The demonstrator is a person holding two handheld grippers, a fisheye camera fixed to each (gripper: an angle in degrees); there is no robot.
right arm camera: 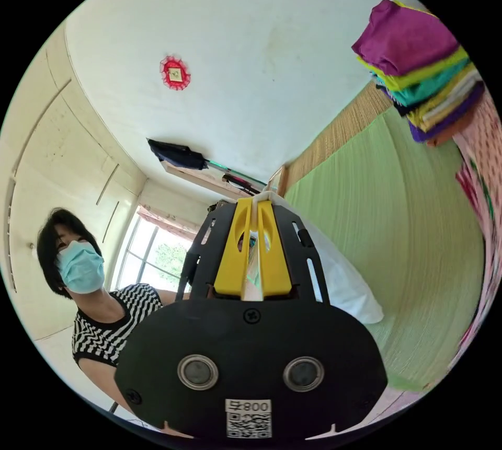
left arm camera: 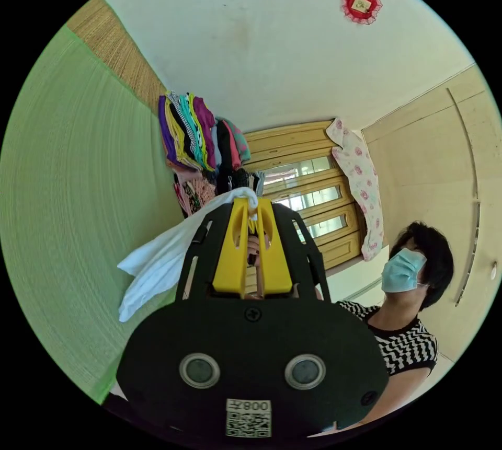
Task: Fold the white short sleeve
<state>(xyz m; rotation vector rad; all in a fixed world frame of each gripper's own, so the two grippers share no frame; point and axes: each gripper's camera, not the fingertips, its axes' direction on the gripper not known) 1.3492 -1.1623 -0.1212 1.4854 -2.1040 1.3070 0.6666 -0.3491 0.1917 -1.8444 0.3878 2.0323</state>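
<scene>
Grippers: two; the left gripper (left arm camera: 252, 208) had its yellow jaws pinched on white cloth, and the right gripper (right arm camera: 255, 204) was clamped likewise.
Garment: one white short sleeve (left arm camera: 157, 262), raised off the green mat (left arm camera: 68, 199), apparently stretched between both grippers.
Stacks: one pile of folded clothes (right arm camera: 418, 68).
Left gripper view: pink floral garment (left arm camera: 361, 183) hanging by a window.
Right gripper view: dark cloth (right arm camera: 175, 153) on a shelf.

White short sleeve (left arm camera: 157, 262), green mat (left arm camera: 78, 199), yellow jaws.
</scene>
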